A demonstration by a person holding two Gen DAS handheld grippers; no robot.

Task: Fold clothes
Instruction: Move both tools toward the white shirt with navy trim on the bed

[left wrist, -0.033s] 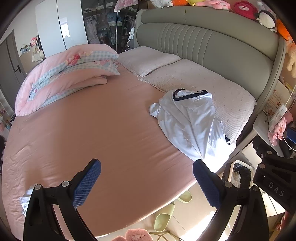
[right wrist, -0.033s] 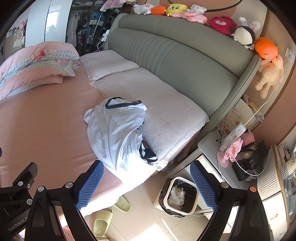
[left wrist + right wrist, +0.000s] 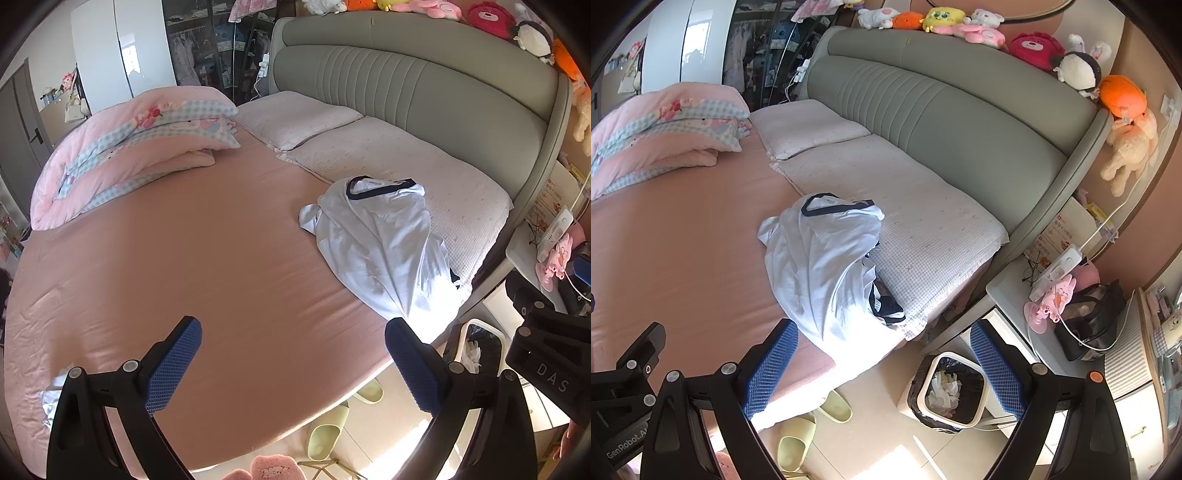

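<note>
Lying in a crumpled heap near the right edge of the bed is a white shirt (image 3: 380,243) with a dark navy collar band (image 3: 834,206), its collar end pointing toward the headboard and its lower end spilling toward the mattress edge, where sunlight washes it out. Part of it rests on the pink sheet (image 3: 192,251) and part on the pale quilted mat (image 3: 923,229) that runs along the foot of the grey-green padded headboard (image 3: 424,92). A dark striped bit of fabric (image 3: 886,308) shows at the shirt's right side; whether it belongs to the shirt cannot be told. The left gripper (image 3: 293,345) hangs above the near part of the sheet with its blue-padded fingers (image 3: 173,365) spread wide and nothing between them, well short of the shirt. The right gripper (image 3: 882,345) is likewise spread wide and empty, held over the bed's corner, its left pad (image 3: 772,369) just in front of the shirt's lower hem in that view. A folded pink and blue checked quilt (image 3: 129,147) sits at the far left of the bed beside a pillow (image 3: 295,118). Plush toys (image 3: 1034,46) line the top of the headboard. On the floor beside the bed stand a white bin with a black liner (image 3: 947,391) and pale green slippers (image 3: 812,421); a bedside table (image 3: 1008,291) carries a power strip (image 3: 1060,267).
</note>
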